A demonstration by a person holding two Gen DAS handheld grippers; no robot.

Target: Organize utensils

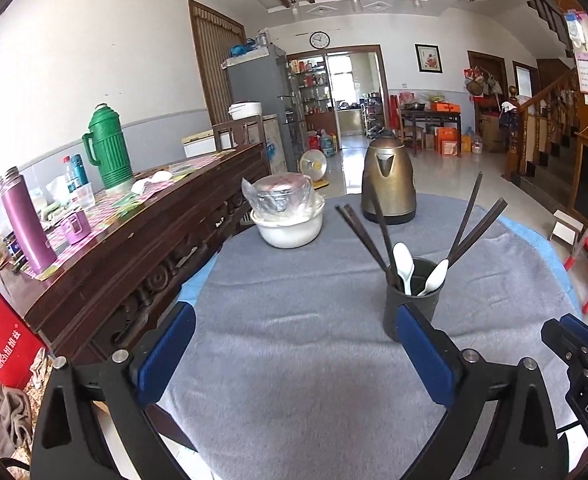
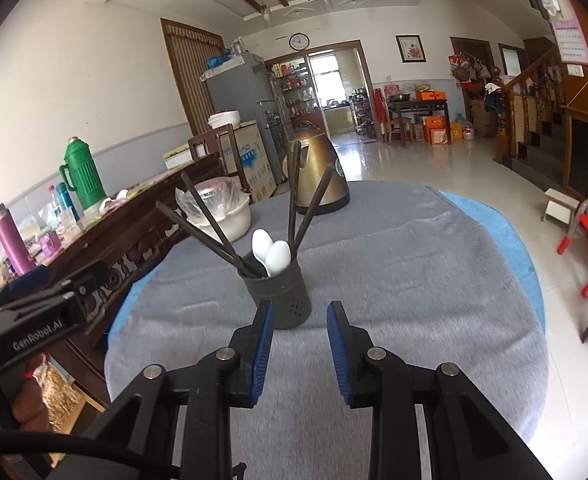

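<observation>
Both grippers are being held low over the round table [image 1: 294, 380], which is being covered by a grey cloth. Nothing is being gripped by the left gripper [image 1: 294, 352]: its blue pads [image 1: 166, 356] are being kept spread wide, with only bare cloth between them. Nothing is being gripped by the right gripper [image 2: 299, 350] either; its pads [image 2: 262, 354] are being held a narrow gap apart, empty, just short of the utensil holder [image 2: 280, 298].

That dark cup is being kept upright near the middle of the table. Inside it, dark chopsticks [image 1: 377, 236] are being leaned outward in several directions, and two white spoons [image 2: 272, 254] are being stood bowl-up among them.

Toward the far edge, a brass-coloured kettle [image 1: 389, 184] and a white bowl [image 1: 288, 226] under plastic wrap are being carried by the cloth, well apart from the holder.
</observation>
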